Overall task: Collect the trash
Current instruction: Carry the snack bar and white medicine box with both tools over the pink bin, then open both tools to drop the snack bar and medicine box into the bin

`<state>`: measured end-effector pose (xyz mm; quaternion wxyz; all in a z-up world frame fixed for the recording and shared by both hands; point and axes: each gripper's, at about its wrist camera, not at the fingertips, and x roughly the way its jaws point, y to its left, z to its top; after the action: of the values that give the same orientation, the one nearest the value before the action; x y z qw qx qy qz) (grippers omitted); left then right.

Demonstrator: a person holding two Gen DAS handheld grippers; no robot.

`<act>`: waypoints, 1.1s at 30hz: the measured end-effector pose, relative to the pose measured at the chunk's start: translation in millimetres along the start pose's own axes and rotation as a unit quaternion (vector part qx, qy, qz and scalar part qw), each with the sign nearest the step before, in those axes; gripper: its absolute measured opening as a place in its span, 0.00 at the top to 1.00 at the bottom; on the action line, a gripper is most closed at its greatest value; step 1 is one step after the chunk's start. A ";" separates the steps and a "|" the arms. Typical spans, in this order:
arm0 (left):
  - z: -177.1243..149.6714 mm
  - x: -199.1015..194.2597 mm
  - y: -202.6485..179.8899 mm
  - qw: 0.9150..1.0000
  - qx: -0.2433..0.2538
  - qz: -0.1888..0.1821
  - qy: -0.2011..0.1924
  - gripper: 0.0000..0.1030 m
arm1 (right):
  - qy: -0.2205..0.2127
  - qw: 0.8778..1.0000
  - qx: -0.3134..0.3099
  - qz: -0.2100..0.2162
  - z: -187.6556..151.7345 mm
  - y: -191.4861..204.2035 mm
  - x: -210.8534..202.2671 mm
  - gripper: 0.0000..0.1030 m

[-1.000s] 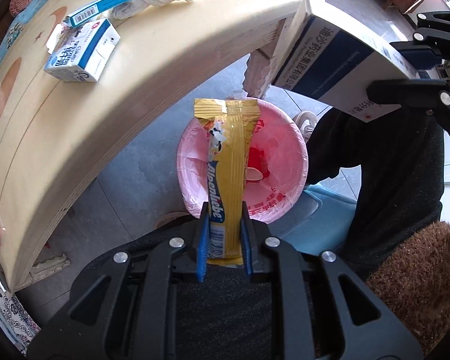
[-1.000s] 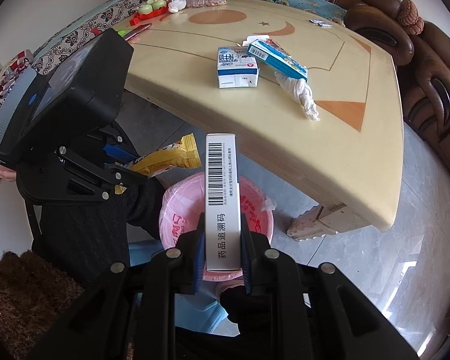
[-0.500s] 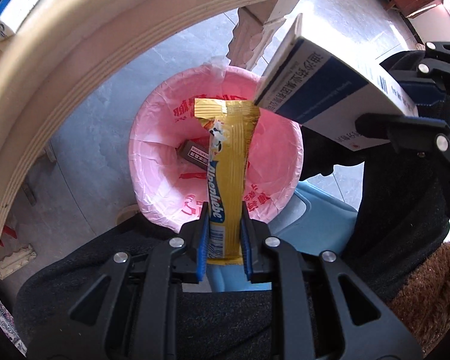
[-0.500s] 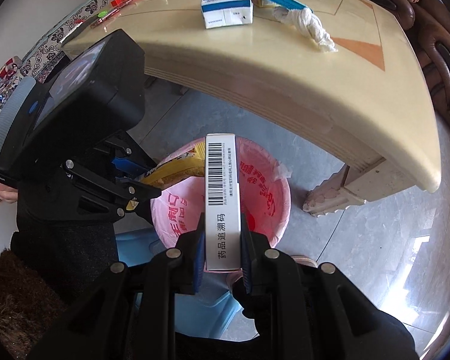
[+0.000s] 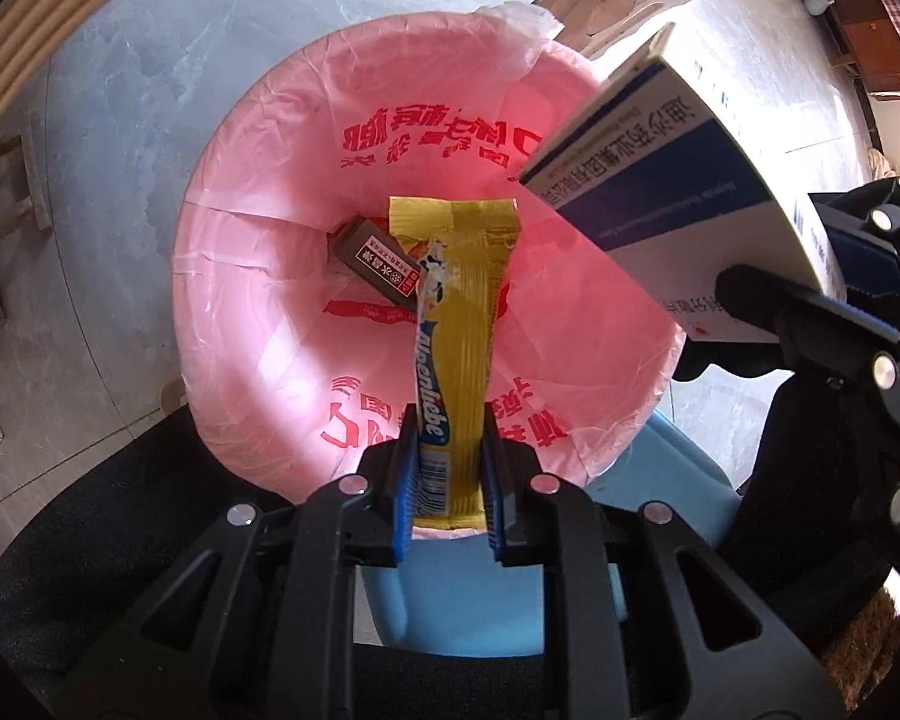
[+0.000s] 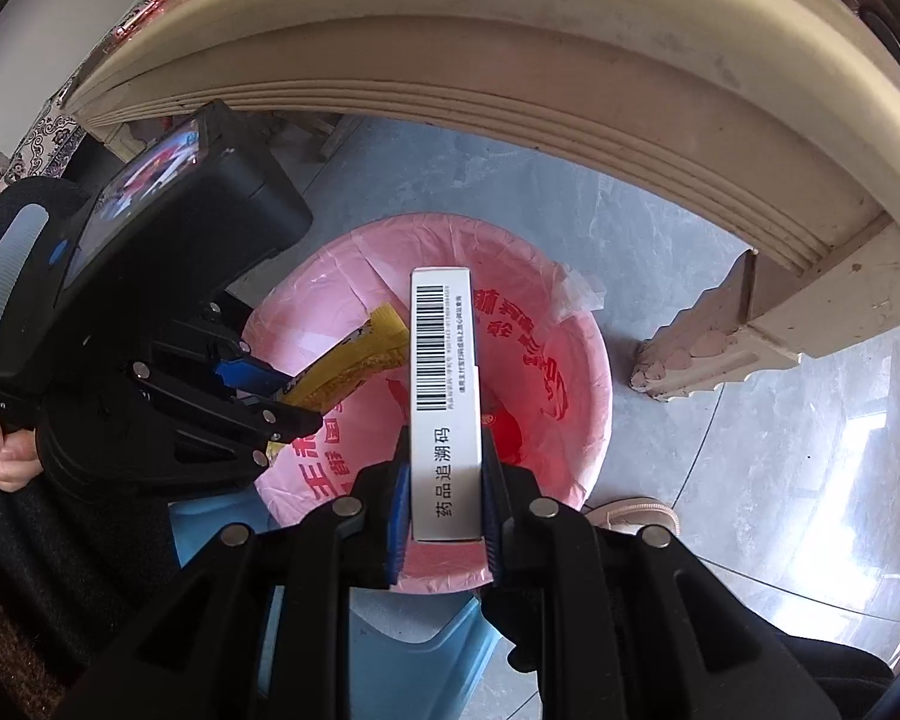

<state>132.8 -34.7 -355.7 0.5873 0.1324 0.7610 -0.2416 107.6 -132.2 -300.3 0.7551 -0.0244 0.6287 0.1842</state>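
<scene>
My left gripper (image 5: 447,480) is shut on a yellow snack wrapper (image 5: 456,348), which hangs over the mouth of a bin lined with a pink bag (image 5: 270,276). My right gripper (image 6: 444,492) is shut on a white and blue medicine box (image 6: 444,396), held upright over the same bin (image 6: 570,372). The box also shows in the left wrist view (image 5: 690,192), and the wrapper in the right wrist view (image 6: 354,360). A small dark box (image 5: 378,261) lies at the bottom of the bin.
The beige table's edge (image 6: 510,60) arches just above the bin, with its carved foot (image 6: 720,354) to the right. A light blue stool (image 5: 660,570) stands beside the bin. The floor is grey tile (image 6: 780,510).
Both grippers have come down from table height and moved close over the bin, each still holding its item. The table top has gone out of sight.
</scene>
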 end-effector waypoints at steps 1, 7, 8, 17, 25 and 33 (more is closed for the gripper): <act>1.7 3.1 2.1 1.000 -0.005 0.003 0.003 0.82 | 0.003 1.000 0.007 0.006 0.6 -3.6 5.8 0.81; 11.1 24.0 13.8 0.999 -0.033 -0.007 0.027 0.82 | 0.020 1.000 0.019 -0.002 0.3 -11.0 42.0 0.81; 13.1 27.8 16.6 0.999 -0.041 -0.010 0.033 0.82 | 0.025 0.999 0.025 0.001 -0.2 -13.2 47.8 0.81; 26.5 43.6 20.7 0.996 -0.058 -0.031 0.055 0.82 | 0.050 0.998 0.045 0.012 -0.7 -17.6 73.0 0.80; 28.9 47.9 24.1 0.996 -0.057 -0.020 0.063 0.79 | 0.052 0.997 0.047 0.010 -0.7 -20.1 77.0 0.79; 31.3 42.5 27.2 0.996 -0.073 -0.005 0.048 0.43 | 0.039 0.998 0.046 -0.002 0.1 -21.9 73.0 0.48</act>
<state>160.2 -31.6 -408.3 0.5567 0.0965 0.8048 -0.1818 124.7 -134.5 -374.6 0.7308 0.0022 0.6654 0.1522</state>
